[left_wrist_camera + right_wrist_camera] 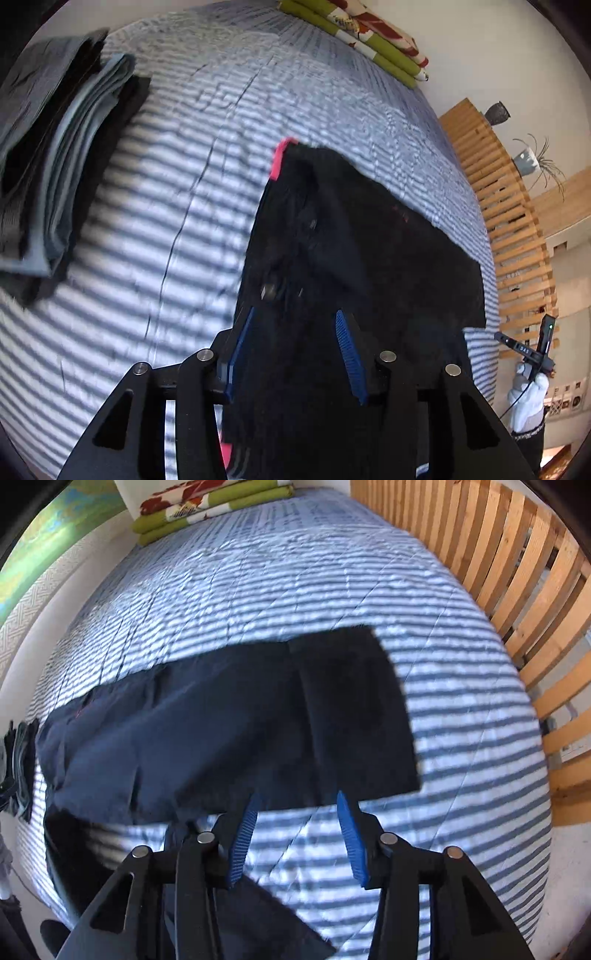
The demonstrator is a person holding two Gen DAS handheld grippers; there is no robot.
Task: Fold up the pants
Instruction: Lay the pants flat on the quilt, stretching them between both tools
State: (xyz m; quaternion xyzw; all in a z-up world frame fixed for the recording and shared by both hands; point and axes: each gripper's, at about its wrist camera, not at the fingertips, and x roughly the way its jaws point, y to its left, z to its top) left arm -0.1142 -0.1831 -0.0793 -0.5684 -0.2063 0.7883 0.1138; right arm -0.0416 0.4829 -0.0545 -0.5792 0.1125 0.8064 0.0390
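Observation:
The dark navy pants [221, 723] lie spread across the striped bed cover, with one leg end folded flat at the right [354, 709]. In the left wrist view the pants [354, 236] look black, with a pink trim [280, 157] at the far corner. My left gripper [295, 317] is open, low over the near part of the pants, and dark cloth fills the gap between its blue pads [349, 350]. My right gripper [295, 801] is open just at the pants' near edge, with striped cover between its fingers.
A stack of folded grey and black clothes [55, 166] sits at the left of the bed [184, 184]. Folded green and red floral bedding [207, 506] lies at the far end. A wooden slatted frame [517, 572] borders the right side. A white-gloved hand [528, 391] shows at the right.

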